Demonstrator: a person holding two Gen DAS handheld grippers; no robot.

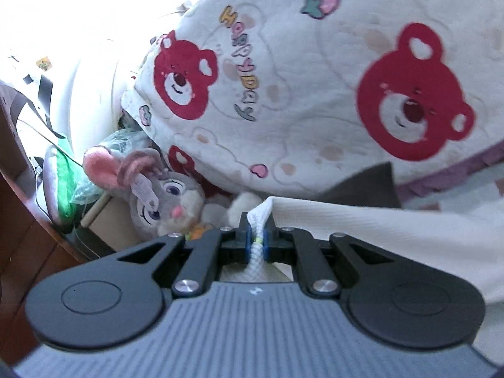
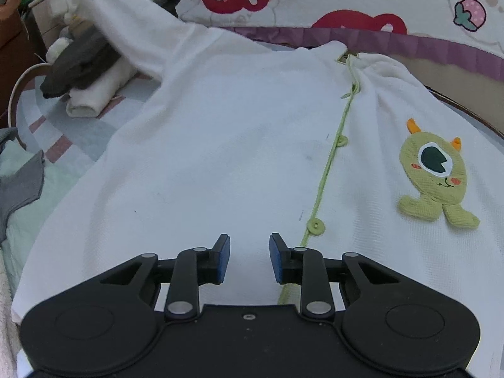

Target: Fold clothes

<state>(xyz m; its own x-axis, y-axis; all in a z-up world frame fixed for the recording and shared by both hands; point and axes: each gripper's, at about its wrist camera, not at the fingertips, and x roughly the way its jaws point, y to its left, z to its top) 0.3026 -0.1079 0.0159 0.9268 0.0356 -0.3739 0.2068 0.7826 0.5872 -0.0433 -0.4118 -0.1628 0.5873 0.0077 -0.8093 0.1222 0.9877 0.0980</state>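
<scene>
Cardigan (image 2: 226, 132), white with a light-green button edge (image 2: 327, 170), is spread flat on the bed and fills the middle of the right wrist view. A green one-eyed monster patch (image 2: 433, 173) is sewn on it at 3 o'clock. One sleeve (image 2: 132, 22) is drawn up and away toward 11 o'clock, where its end is gathered. In the left wrist view the left gripper (image 1: 258, 242) is seen clenched on that bunched white cloth, which is pinched between the blue pads (image 1: 249, 239) and trails off toward 3 o'clock. The right gripper (image 2: 249, 260) is held over the lower front of the cardigan at 6 o'clock, its jaws parted and nothing between them; whether the tips touch the cloth cannot be told. A bear-print quilt (image 1: 315, 78) is noted at 12 o'clock in both views. A grey plush rabbit (image 1: 163, 195) lies at 9 o'clock of the left gripper. Folded dark and white clothes (image 2: 85, 72) are stacked at 10 o'clock in the right wrist view.
</scene>
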